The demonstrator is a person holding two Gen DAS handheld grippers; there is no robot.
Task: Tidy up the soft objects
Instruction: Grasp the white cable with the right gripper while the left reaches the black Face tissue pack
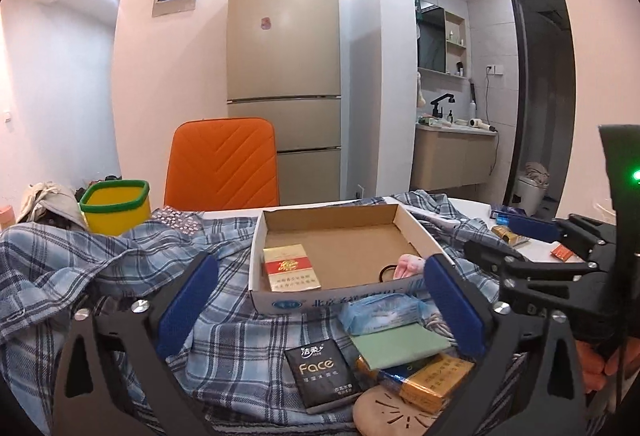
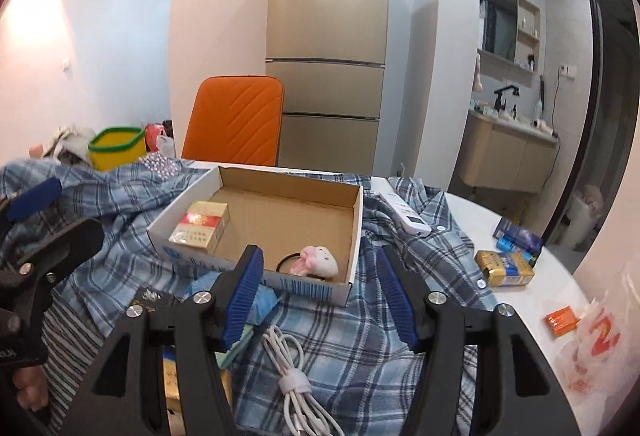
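An open cardboard box (image 1: 412, 226) (image 2: 358, 232) sits on a blue plaid shirt (image 1: 100, 260) (image 2: 352, 348) spread over the table. Inside lie a red-and-gold cigarette pack (image 1: 290, 267) (image 2: 200, 224) and a pink plush hair tie (image 1: 408, 265) (image 2: 316, 261). My left gripper (image 1: 320, 306) is open and empty, just in front of the box, over a black tissue pack (image 1: 324, 372), a blue soft packet (image 1: 380, 314) and a green pad (image 1: 400, 346). My right gripper (image 2: 320, 294) is open and empty, near the box's front right corner, above a coiled white cable (image 2: 292, 376).
A yellow bin with green rim (image 1: 116, 206) (image 2: 116, 148) and an orange chair (image 1: 224, 164) (image 2: 236, 122) stand behind. A white remote (image 2: 404, 212), gold pack (image 2: 506, 268), blue items (image 2: 516, 236), orange packet (image 2: 562, 320) and plastic bag (image 2: 596, 348) lie on the right. Gold cigarette packs (image 1: 432, 384) lie near.
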